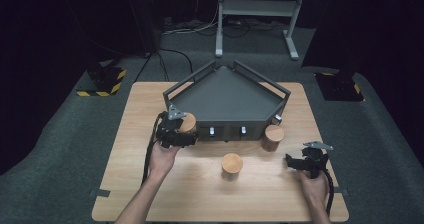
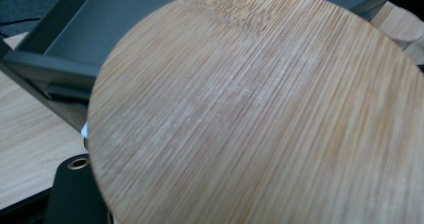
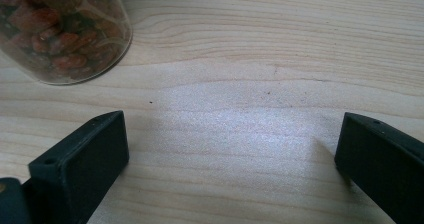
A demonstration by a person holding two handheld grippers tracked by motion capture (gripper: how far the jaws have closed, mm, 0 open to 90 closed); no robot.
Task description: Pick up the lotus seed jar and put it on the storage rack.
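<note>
Your left tongs (image 1: 186, 134) are clamped on a jar with a bamboo lid (image 1: 188, 123), holding it just in front of the left front corner of the dark grey tray (image 1: 227, 91). In the left gripper view the round lid (image 2: 260, 114) sits right up against the camera, its grain running slantwise, with the tray's rail and floor behind it. What is inside this jar you cannot tell from here.

To the right of those tongs, a second bamboo-lidded jar (image 1: 232, 166) stands alone on the table, roughly midway between your two hands. A third one (image 1: 273, 137) stands farther back, touching or just beside the tray's right front corner.

Your right tongs (image 1: 292, 160) rest low near the right edge of the table, jaws spread wide with nothing but bare wood between them. In the right gripper view, a clear glass jar wall (image 3: 65, 31) shows ahead and to the left of them, filled with reddish-brown dried pieces.

The tray is empty, five-sided and railed, with small silver fittings along its front face. The table (image 1: 150, 194) is pale wood, standing on grey carpet in a dark room, with a white metal frame (image 1: 257, 14) behind.
</note>
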